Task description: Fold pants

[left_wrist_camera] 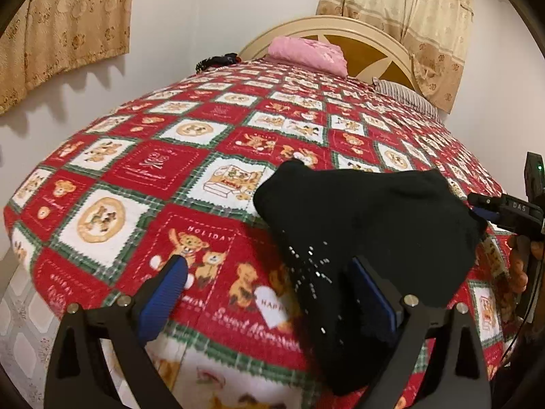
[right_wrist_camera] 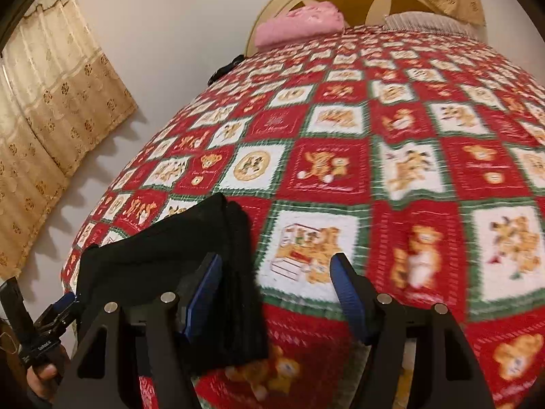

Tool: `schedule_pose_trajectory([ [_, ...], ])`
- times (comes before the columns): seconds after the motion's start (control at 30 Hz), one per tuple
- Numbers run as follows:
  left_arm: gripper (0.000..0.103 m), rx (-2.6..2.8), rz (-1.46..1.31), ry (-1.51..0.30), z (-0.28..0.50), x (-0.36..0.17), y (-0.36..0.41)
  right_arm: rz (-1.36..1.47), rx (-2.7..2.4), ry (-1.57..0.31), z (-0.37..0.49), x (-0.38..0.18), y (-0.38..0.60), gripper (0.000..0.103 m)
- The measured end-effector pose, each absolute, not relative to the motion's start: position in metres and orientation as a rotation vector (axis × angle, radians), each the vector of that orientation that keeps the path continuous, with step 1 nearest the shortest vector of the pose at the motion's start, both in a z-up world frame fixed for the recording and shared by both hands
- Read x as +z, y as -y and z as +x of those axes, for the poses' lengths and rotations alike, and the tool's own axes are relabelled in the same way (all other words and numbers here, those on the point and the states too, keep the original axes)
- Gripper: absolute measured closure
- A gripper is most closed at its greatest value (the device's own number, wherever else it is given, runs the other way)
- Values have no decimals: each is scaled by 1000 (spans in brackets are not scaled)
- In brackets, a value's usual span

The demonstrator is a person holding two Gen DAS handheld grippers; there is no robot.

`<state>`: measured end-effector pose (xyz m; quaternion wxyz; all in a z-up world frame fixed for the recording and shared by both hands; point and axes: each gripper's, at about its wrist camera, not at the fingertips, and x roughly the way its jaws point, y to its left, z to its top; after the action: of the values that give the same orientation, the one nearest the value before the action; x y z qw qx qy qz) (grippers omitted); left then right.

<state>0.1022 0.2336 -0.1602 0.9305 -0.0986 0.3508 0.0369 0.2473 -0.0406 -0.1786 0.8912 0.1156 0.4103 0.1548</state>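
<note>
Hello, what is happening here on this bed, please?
A person is folding black pants on a bed with a red teddy-bear quilt, using a hand-held tool in each hand. The pants lie in a compact bundle near the quilt's edge. The left tool and the right tool are both open, and neither grips the cloth. A pink pillow lies by the headboard.

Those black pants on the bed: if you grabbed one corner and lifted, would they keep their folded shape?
Probably not. The pants lie in soft, rumpled layers, so they would likely droop and unfold. They look light. On the fuzzy blanket, a push would likely bunch them rather than slide them.
</note>
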Motion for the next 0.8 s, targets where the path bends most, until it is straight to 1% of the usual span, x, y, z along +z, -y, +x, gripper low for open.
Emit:
schedule_pose_trajectory([
  [0.23, 5, 52, -208, -677, 79, -138, -216, 236, 308, -834, 202, -157, 60, 36],
  [0.53, 5, -2, -198, -574, 41, -95, -188, 166, 379, -691, 105, -87, 60, 34],
  [0.73, 5, -26, -160, -530, 17, -71, -169, 143, 392, -597, 59, -58, 58, 34],
  [0.8, 4, -29, -146, -516, 11, -64, -163, 127, 383, -571, 47, -51, 56, 31],
])
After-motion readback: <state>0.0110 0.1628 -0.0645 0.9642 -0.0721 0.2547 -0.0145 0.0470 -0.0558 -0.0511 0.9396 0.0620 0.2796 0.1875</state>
